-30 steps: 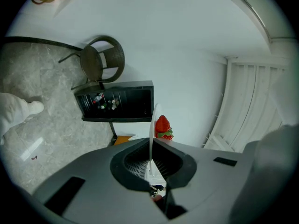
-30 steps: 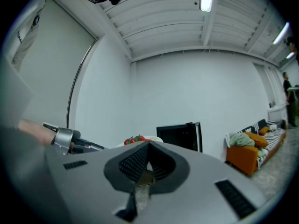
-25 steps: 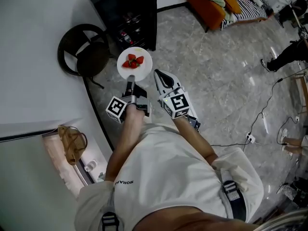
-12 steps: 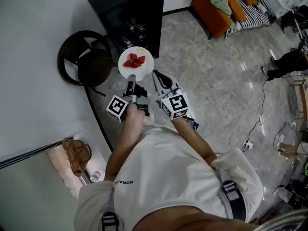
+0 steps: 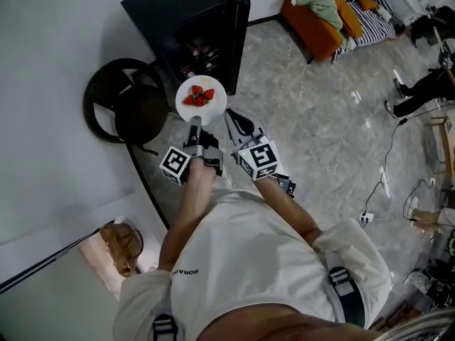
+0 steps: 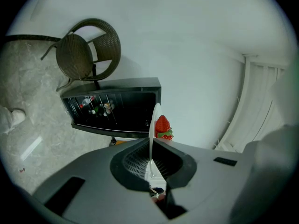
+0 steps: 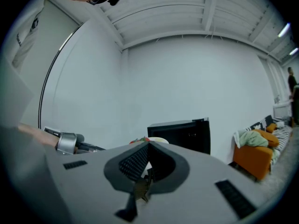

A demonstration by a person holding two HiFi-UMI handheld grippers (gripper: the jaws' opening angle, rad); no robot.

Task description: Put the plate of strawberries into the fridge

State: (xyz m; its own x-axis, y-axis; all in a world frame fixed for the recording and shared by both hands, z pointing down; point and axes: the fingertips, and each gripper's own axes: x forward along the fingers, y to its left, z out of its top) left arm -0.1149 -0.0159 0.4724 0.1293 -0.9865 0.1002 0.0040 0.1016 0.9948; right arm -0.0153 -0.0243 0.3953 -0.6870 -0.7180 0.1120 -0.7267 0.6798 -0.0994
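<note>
A white plate (image 5: 213, 107) carrying a few red strawberries (image 5: 199, 96) is held level in the air by its near rim, with my left gripper (image 5: 195, 123) shut on it. The left gripper view shows the plate edge-on (image 6: 152, 122) between the jaws, a strawberry (image 6: 162, 125) just right of it. Just beyond the plate stands the small black fridge (image 5: 186, 21), its door (image 5: 242, 13) swung open and bottles on its shelves (image 6: 96, 105). My right gripper (image 5: 235, 118) hovers right of the plate, shut and empty. From it the fridge (image 7: 180, 134) appears ahead.
A dark wicker chair (image 5: 122, 106) stands left of the fridge against the white wall. An orange sofa (image 5: 318, 21) with clothes lies at the back right. Cables and a power strip (image 5: 370, 203) trail over the grey marble floor on the right, near a person's legs (image 5: 419, 91).
The fridge has come closer to the plate and both grippers as the person advances. The left grip on the plate is unchanged, and the right gripper keeps its place beside it.
</note>
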